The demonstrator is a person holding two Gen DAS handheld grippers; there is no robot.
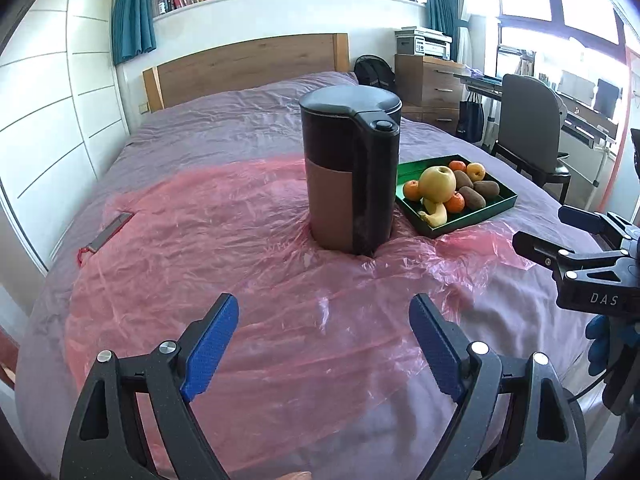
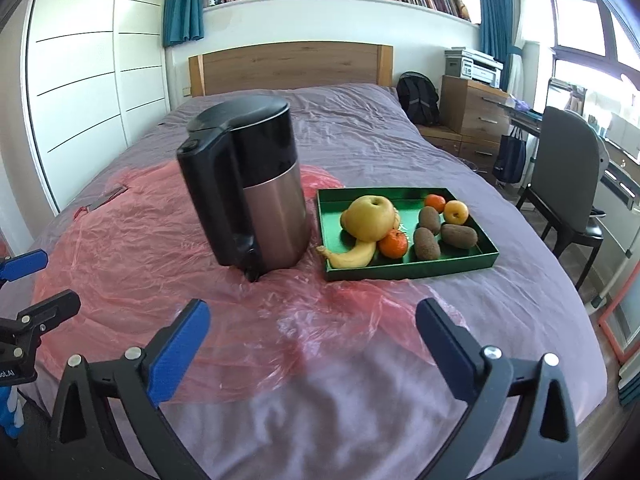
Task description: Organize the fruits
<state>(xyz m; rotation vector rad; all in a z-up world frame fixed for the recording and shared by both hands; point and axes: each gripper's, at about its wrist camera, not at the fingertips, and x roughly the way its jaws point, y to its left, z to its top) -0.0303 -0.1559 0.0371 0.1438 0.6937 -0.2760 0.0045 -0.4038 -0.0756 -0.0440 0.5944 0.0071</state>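
Both hand-held grippers, left (image 1: 324,316) and right (image 2: 313,322), hang open and empty over the bed's pink plastic sheet (image 2: 132,256), facing the kettle (image 2: 248,188) and fruit tray (image 2: 408,270).

kettle (image 2: 248,188): 1 | green tray (image 2: 412,270): 1 | kiwis (image 2: 426,243): 3 | tangerines (image 2: 393,243): at least 2, a third in left view | big yellow fruit (image 2: 370,218): 1 | small yellow fruit (image 2: 456,212): 1 | banana (image 2: 352,256): 1 | pink plastic sheet (image 2: 160,248): 1

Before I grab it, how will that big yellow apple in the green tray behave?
The big yellow apple is round and leans on the banana and a mandarin, so lifting it may set them rolling. Its skin looks smooth, perhaps slippery. It probably needs wide-open jaws.
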